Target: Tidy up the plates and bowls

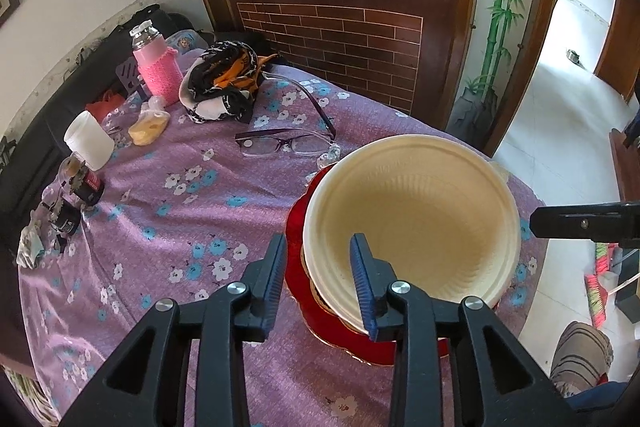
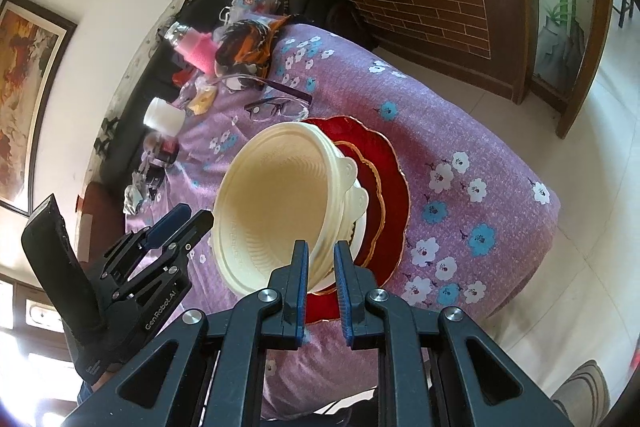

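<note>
A big cream bowl point(image 1: 412, 223) sits on top of a stack of red plates point(image 2: 384, 187) on the desk point(image 1: 180, 227), which has a purple cloth with blue and white flowers. In the right wrist view more cream bowls with little ear handles show under the top one, so it is a pile.

The left gripper point(image 1: 320, 279) has its fingers point(image 1: 276, 283) partly open. One finger is inside the bowl and the other is outside, so the near rim is between them. The pads do not seem to press on it.

The right gripper point(image 2: 321, 283) has its fingers point(image 2: 300, 287) close together at the other side of the bowl. The rim goes right between them, and they look like they pinch it.

Farther back on the desk lie purple glasses point(image 1: 286, 143), a pink bottle point(image 1: 156, 67) in a knitted cover, a white cup point(image 1: 89, 139) and a bunched black and orange cloth point(image 1: 224, 79). A brown wooden cabinet point(image 1: 340, 35) stands behind the desk.
</note>
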A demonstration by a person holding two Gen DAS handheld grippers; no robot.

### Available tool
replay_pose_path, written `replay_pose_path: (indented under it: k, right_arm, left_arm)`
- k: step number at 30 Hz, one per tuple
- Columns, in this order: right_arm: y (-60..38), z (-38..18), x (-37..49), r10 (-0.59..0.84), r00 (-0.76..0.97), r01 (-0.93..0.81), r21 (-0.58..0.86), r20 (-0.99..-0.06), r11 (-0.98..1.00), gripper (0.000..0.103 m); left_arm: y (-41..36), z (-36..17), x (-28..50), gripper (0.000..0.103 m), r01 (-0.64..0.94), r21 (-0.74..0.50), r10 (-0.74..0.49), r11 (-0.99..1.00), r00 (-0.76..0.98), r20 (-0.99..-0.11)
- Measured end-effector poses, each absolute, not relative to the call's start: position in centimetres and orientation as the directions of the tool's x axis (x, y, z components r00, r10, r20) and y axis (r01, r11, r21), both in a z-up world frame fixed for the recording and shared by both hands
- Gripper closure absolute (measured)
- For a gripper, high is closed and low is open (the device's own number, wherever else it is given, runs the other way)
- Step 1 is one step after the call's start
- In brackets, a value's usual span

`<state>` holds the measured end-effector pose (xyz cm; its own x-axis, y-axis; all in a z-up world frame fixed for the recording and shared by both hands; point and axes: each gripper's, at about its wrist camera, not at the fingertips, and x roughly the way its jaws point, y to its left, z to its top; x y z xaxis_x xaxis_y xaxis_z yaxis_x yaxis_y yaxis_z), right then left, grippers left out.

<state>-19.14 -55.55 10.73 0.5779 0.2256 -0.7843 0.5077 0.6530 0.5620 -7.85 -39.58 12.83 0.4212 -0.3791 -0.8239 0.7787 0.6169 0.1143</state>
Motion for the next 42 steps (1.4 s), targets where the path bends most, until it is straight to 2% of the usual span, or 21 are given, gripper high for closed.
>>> replay_pose_path:
  k: [10,15,21,24,28,31,40,42]
  right_arm:
    - [-54.6,11.0,-19.5,0.223,0.576,0.506,0.557,-0.786,0.659,0.087]
    - [-54.6,11.0,-19.6,0.215,0.579,0.514,0.557,-0.786,0.653,0.087]
    - [-55.7,10.9,-20.4,0.163,0.581,0.550,0.532,-0.797,0.644,0.080]
    - [-56.6,10.3,-20.7,0.121,0.563,0.575,0.493,-0.818,0.653,0.074]
    - [-57.5,8.6,-20.8,0.093,0.530,0.598,0.449,-0.843,0.663,0.072]
    - [-57.8,7.4,-20.4,0.079,0.499,0.603,0.411,-0.863,0.684,0.072]
    - [-58.4,4.8,-18.3,0.100,0.452,0.567,0.372,-0.886,0.735,0.072]
    - [-58.5,4.5,-17.9,0.107,0.446,0.561,0.371,-0.888,0.740,0.072]
  left_arm:
    - [-38.7,13.2,-8.3,0.070,0.779,0.118,-0.387,0.616,0.430,-0.816]
    - [-38.3,13.3,-8.1,0.061,0.779,0.109,-0.392,0.618,0.425,-0.816]
    - [-35.2,13.4,-4.8,0.045,0.717,-0.030,-0.416,0.697,0.370,-0.831]
    - [-32.8,12.3,-2.3,0.040,0.654,-0.123,-0.419,0.746,0.319,-0.850]
    - [-31.2,10.0,-0.4,0.040,0.591,-0.265,-0.455,0.762,0.197,-0.868]
    - [-31.7,8.8,-0.6,0.040,0.598,-0.314,-0.484,0.737,0.143,-0.863]
    - [-33.6,6.4,-1.0,0.046,0.616,-0.321,-0.474,0.719,0.097,-0.875]
    - [-33.9,5.9,-0.8,0.054,0.619,-0.312,-0.464,0.721,0.096,-0.881]
